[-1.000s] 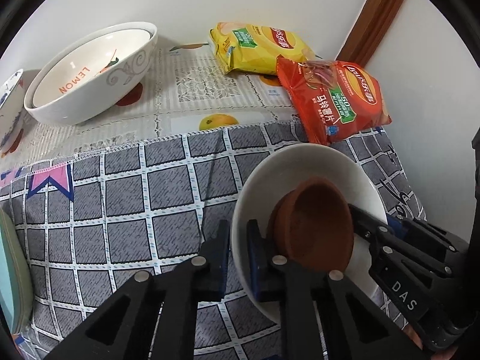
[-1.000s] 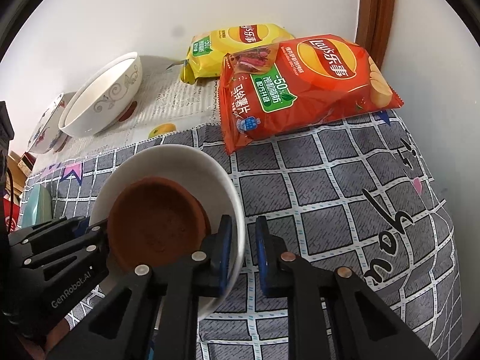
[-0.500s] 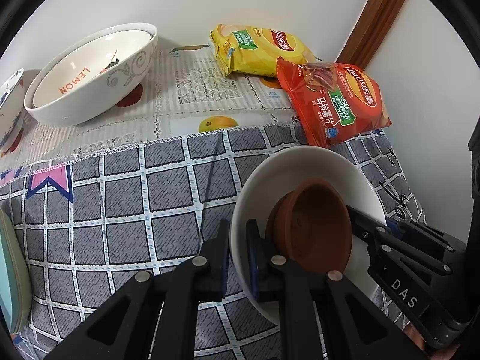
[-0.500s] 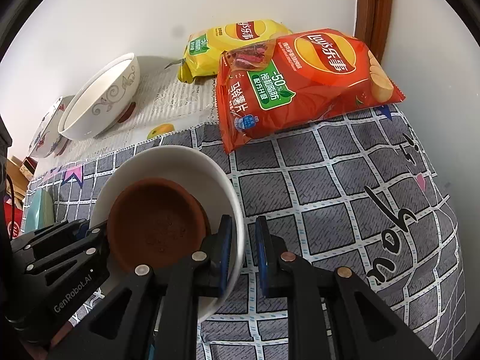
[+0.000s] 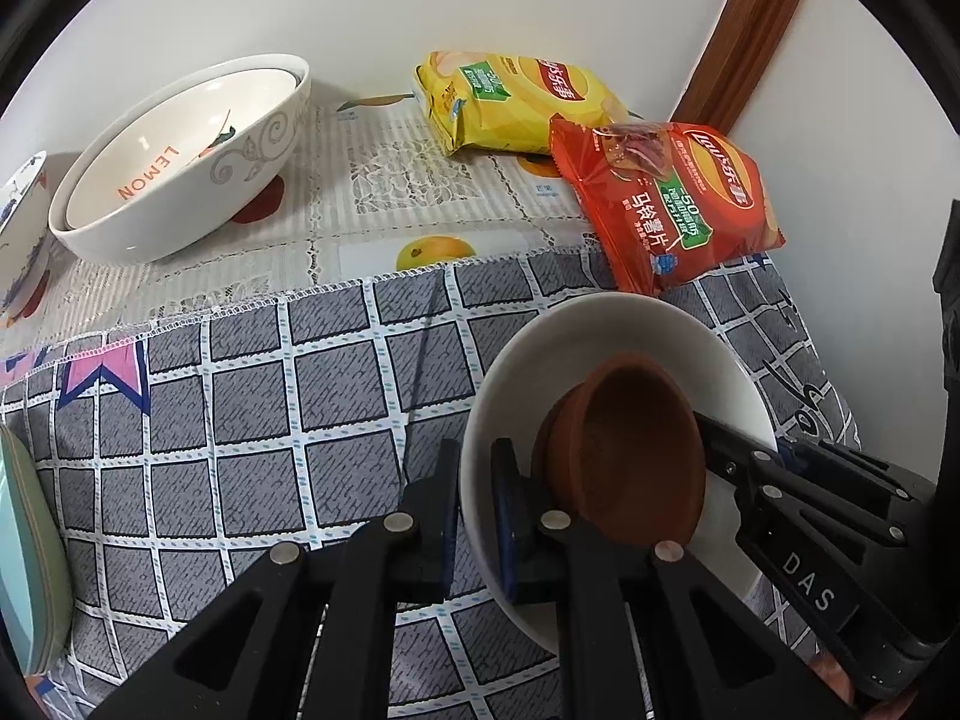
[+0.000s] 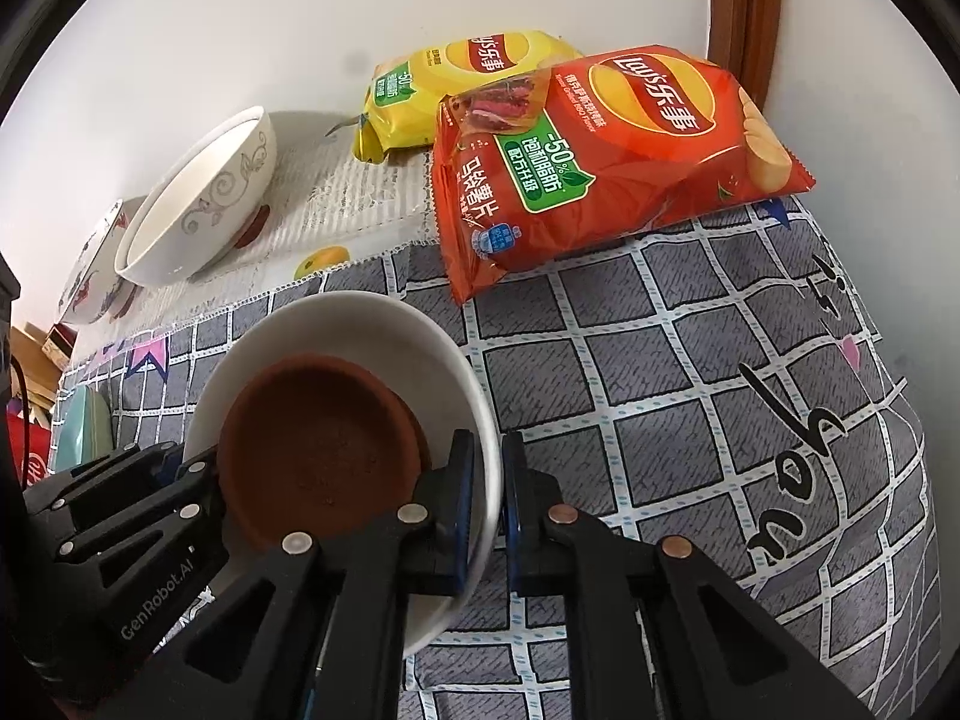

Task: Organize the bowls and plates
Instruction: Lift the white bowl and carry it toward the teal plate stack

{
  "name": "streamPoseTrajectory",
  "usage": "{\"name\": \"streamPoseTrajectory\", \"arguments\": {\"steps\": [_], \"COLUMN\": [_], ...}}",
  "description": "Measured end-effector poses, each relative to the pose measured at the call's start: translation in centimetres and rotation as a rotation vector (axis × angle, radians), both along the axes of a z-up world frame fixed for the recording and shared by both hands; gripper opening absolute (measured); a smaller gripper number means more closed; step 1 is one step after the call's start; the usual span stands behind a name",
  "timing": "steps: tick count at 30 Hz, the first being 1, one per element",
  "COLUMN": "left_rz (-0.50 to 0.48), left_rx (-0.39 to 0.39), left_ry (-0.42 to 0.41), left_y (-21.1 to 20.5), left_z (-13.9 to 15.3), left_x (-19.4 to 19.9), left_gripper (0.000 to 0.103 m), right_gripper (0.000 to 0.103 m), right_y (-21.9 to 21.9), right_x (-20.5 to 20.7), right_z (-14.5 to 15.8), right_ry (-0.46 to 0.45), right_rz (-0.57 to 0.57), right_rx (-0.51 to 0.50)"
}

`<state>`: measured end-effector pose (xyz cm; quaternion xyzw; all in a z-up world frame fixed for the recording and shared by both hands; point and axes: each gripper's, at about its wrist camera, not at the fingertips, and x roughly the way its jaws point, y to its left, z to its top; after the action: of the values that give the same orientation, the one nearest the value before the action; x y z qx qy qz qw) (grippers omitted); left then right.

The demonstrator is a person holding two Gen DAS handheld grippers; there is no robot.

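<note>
A white bowl (image 5: 600, 324) sits on the grey checked cloth with a brown clay bowl (image 5: 630, 450) tilted inside it. My left gripper (image 5: 477, 510) is shut on the white bowl's left rim, one finger inside and one outside. In the right wrist view, my right gripper (image 6: 489, 486) straddles the opposite rim of the white bowl (image 6: 336, 318). Its jaws are closing and its pads press on that rim. The brown bowl (image 6: 318, 444) lies just left of its inner finger. Each gripper's black body shows in the other's view.
Two nested white bowls marked LEMON (image 5: 180, 162) and a blue-patterned bowl (image 5: 21, 228) stand at the back left. A yellow chip bag (image 5: 510, 102) and a red chip bag (image 5: 672, 198) lie behind the white bowl. Pale green plates (image 5: 30, 540) sit at the left edge. A wall runs close on the right.
The right gripper's jaws have drawn a little tighter on the white bowl's rim. The left gripper and both bowls have stayed in place.
</note>
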<state>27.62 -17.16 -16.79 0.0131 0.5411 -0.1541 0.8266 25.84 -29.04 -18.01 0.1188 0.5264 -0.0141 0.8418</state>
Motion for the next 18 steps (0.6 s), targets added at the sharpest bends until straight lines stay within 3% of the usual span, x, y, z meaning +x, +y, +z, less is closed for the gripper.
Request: {"name": "streamPoseTrajectory", "arguments": {"steps": [18], "left_rz": [0.065], "left_rx": [-0.037], "left_ry": [0.0], "left_y": [0.39], "left_z": [0.11], "left_x": [-0.11], "left_gripper": [0.01], "right_gripper": [0.009], "right_y": [-0.16], "right_x": [-0.74], "right_z": [0.01], "right_ry": [-0.054], "right_rz": [-0.021], "right_rx": [0.023]}}
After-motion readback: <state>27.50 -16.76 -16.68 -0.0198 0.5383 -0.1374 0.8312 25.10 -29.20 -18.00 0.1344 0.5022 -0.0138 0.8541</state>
